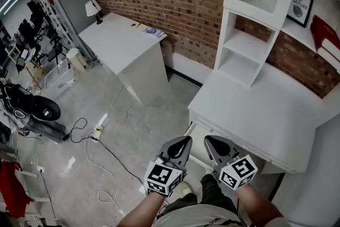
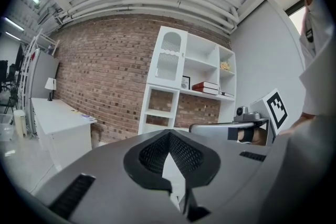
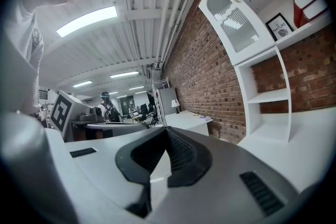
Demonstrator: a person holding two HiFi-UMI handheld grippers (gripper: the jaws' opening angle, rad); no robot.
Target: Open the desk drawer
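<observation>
Drawer point(image 1: 195, 131): sat beneath front edge of desk point(image 1: 255, 109), extent pulled out unclear (grippers hid part). Left gripper point(image 1: 180, 145), right gripper point(image 1: 215, 145): jaws closed, empty, just before drawer. Progress undeterminable.

- Only thing I can actually read: "NATURE", white letters on the dark framed picture point(image 1: 300, 6) standing in the white shelf unit point(image 1: 245, 44). The smaller line above it is too tiny to make out.
- The booklet point(image 1: 154, 32) on the side desk point(image 1: 119, 42) has print, but it's way too small.
- The cubes on the left gripper point(image 1: 183, 142) and right gripper point(image 1: 211, 141) carry just black-and-white square markers.
</observation>
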